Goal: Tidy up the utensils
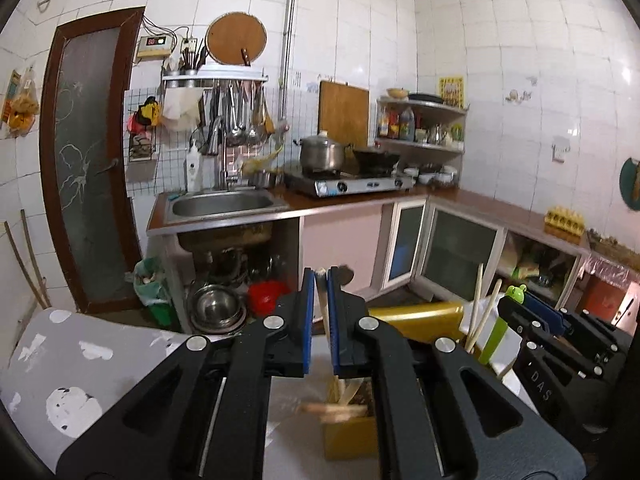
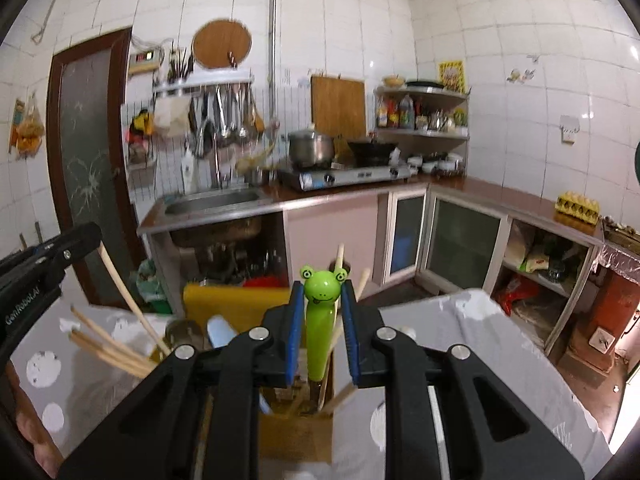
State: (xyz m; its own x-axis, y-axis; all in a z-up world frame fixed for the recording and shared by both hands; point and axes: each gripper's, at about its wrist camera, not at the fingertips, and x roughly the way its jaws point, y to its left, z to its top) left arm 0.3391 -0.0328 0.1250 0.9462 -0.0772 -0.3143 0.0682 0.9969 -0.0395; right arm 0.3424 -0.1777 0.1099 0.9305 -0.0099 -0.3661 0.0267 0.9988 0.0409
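The left gripper is pressed together on a pale wooden utensil, pinching its slim handle between the blue pads. The handle's lower part runs down toward the open top of the wooden holder, which stands on the surface directly below the gripper. The utensil's far end, above the pads, is blurred; its type cannot be told.

The right gripper pinches a green frog-handled utensil. The frog head stands above the pads; the handle hangs nearly upright, and its dark lower part reaches into the holder, among loose chopsticks already standing there. Whether the tip rests on the holder's bottom cannot be told.

More chopsticks fan out of a second container to the left of the holder in the right wrist view. A yellow board stands behind the holder.

Step in hand, as judged: insertion. Both utensils are held over or in the holder, neither yet released.

Next move calls for:
- Lower each utensil until it seats among the chopsticks.
- Keep each handle near upright, so that its tip clears the holder's rim.
- Spread the pads only once the utensil is supported.
- Withdraw upward, clear of neighbouring handles.
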